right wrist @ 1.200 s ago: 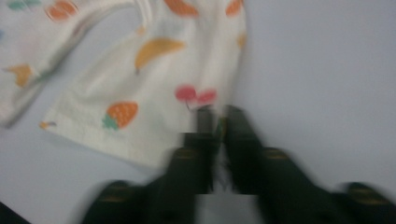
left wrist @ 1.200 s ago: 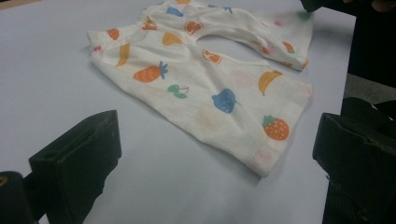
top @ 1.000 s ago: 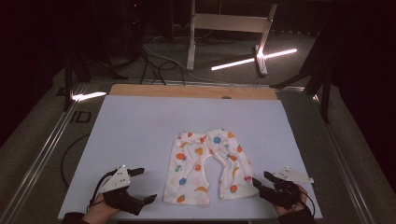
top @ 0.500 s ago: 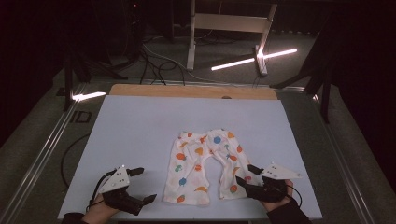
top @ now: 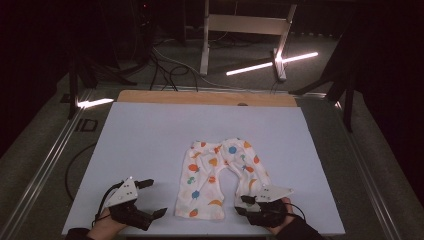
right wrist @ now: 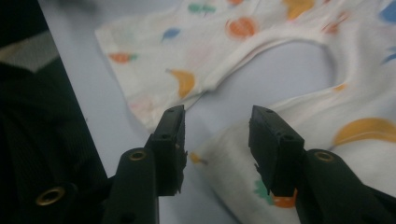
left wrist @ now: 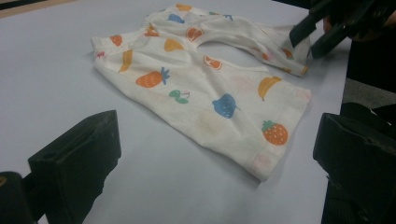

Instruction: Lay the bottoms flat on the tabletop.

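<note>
Small white cotton trousers printed with coloured fruit (top: 220, 177) lie flat on the pale counter (top: 150, 145). The right gripper (top: 243, 205), jaws half-open and just closing, straddles one leg's hem corner; contact unclear. The left gripper (top: 152, 198) rests beside them, jaws wide and empty.

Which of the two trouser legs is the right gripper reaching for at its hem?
The right gripper is at the hem of the right-hand leg in the high view; the other leg lies toward the left gripper.
</note>
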### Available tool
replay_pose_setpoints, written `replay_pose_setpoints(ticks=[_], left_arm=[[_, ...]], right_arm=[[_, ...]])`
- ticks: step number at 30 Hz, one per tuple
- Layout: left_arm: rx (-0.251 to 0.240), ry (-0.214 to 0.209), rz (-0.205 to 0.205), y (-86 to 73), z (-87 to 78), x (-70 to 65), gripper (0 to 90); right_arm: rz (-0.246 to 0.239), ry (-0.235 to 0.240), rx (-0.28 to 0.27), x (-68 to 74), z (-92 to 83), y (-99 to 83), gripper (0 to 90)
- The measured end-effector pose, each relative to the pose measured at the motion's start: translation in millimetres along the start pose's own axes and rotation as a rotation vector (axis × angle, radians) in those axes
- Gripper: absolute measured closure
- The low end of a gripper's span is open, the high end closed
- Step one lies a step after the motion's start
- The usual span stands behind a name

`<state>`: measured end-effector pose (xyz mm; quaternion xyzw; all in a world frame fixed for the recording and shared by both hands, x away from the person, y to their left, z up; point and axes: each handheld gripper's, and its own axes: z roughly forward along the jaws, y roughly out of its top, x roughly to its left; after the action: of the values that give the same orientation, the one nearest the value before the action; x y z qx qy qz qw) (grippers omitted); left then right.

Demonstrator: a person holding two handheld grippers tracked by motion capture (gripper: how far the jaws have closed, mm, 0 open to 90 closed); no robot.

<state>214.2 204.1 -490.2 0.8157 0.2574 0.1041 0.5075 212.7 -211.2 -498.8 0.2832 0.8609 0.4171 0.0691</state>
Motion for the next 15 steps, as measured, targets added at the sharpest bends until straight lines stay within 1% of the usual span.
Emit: replay_pose_setpoints(ticks=[3,5,6,7,8,10,12,15], left_arm=[[0.000,0.001,-0.001,-0.2,0.0,0.3,1.7],[-0.001,0.001,-0.001,0.0,0.0,0.1,1.7],[-0.001,0.001,-0.001,0.0,0.0,0.1,1.7],[-0.002,0.001,0.001,0.1,-0.2,-0.1,1.7],[-0.003,0.001,0.002,0.1,-0.2,-0.1,1.7],[-0.001,0.000,-0.001,0.0,0.1,0.0,1.7],[0.001,0.001,0.001,0.1,0.3,-0.1,1.7],[-0.002,0.002,0.002,0.2,-0.1,-0.1,1.7]], right_arm=[[-0.019,-0.003,0.053,4.9,9.6,-0.6,60.2],[-0.036,-0.016,0.095,7.3,15.8,-1.4,61.7],[-0.036,-0.016,0.095,7.3,15.8,-1.4,61.7],[-0.047,-0.017,0.116,7.9,18.2,-2.0,67.4],[-0.073,-0.045,0.139,9.7,20.9,-1.9,74.2],[-0.072,-0.053,0.145,9.5,21.0,0.0,87.0],[-0.074,-0.065,0.144,9.8,21.4,2.7,87.9],[-0.084,-0.048,0.093,17.9,18.4,8.9,88.1]])
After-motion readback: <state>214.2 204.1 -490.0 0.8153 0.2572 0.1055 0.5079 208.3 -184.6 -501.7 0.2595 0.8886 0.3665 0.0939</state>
